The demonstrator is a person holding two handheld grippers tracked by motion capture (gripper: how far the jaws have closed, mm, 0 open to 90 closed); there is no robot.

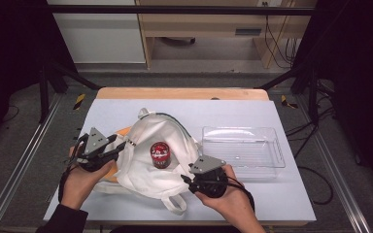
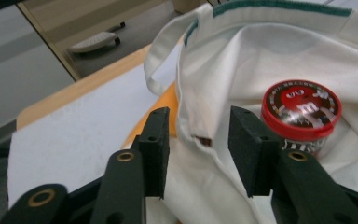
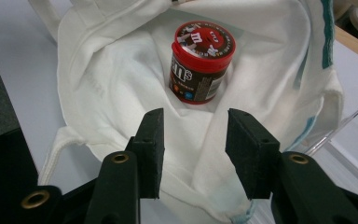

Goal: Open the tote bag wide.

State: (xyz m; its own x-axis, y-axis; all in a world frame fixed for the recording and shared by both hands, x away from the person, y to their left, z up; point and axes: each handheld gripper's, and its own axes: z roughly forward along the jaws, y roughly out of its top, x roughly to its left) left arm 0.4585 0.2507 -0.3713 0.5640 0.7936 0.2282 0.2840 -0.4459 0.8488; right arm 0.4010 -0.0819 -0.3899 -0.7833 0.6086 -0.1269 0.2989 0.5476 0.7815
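My left gripper (image 1: pixel 124 144) sits at the left edge of the white cloth bag (image 1: pixel 141 165), its jaws apart with the bag's hemmed rim (image 2: pixel 200 135) running up between them; from the left gripper view I cannot tell for sure whether the pads press on the cloth, and there is a clear gap on each side of the fold. My right gripper (image 1: pixel 187 180) hovers at the bag's near right edge, jaws apart, with only loose fabric lying under the gap and nothing pinched.

The candy jar (image 1: pixel 160 155) stands upright on the bag's fabric, between my two grippers and a little farther from me than both. In the right gripper view it (image 3: pixel 202 63) stands straight ahead of the jaws, apart from them.

The jar is a short cylinder with a glossy red lid and a brown printed label. The bag is soft, matte, creased cotton with a teal trim (image 2: pixel 284 5) along its far rim and a looped handle (image 1: pixel 175 204) trailing toward me. To the right of the bag lies a clear, rigid plastic tray (image 1: pixel 272 145), rectangular and ribbed on its floor. Everything rests on a pale table cover (image 1: pixel 281 194) over a wooden tabletop (image 1: pixel 182 93).
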